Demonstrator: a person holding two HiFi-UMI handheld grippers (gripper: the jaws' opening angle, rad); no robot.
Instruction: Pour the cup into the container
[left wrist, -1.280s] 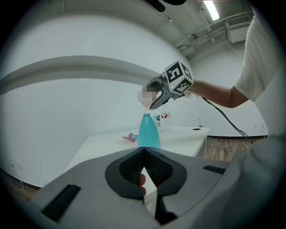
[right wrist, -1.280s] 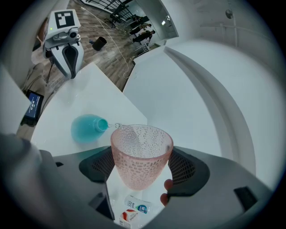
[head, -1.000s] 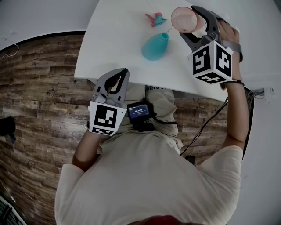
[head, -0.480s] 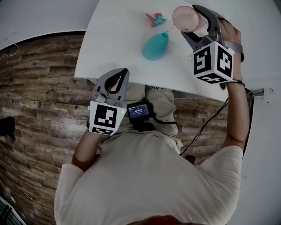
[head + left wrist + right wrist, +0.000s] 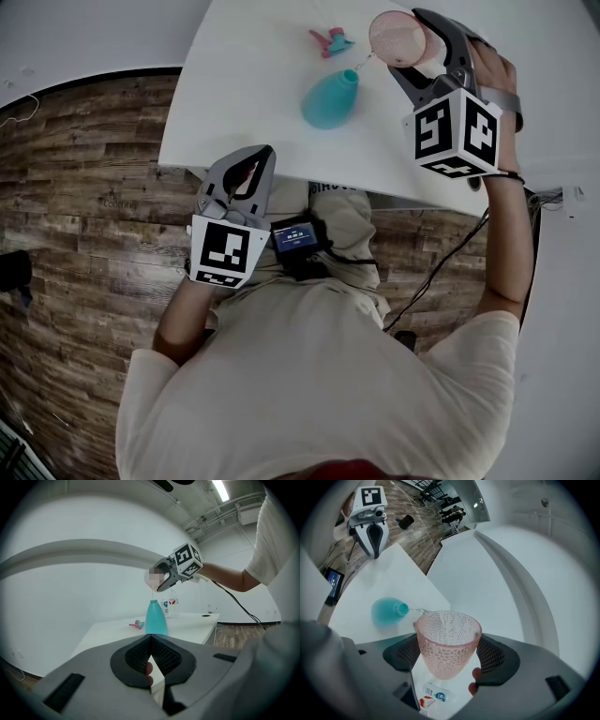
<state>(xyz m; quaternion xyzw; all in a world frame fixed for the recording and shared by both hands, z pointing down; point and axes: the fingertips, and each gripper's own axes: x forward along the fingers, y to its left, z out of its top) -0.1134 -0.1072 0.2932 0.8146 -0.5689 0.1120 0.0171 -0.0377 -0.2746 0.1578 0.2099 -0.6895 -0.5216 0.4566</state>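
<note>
White tabletop [image 5: 253, 112] fills the upper head view, and almost nothing has shifted there in the last half second. Your right gripper [image 5: 449, 651] still has its jaws clamped on the pink cup [image 5: 397, 37], tipped over the teal container [image 5: 328, 101] in nearly the same spot. Your left gripper [image 5: 246, 169] has stayed at the table's near edge, above the wooden floor [image 5: 84, 187], jaws together with nothing between them.

You have bare table to the left of the container, which stands well in from the near edge. A pink-and-teal clip [image 5: 330, 40] lies just beyond it, not touching.

The cup is translucent, dimpled and beaded with droplets inside. A thin stream of water [image 5: 415, 611] runs from its lip to the container's narrow mouth.
</note>
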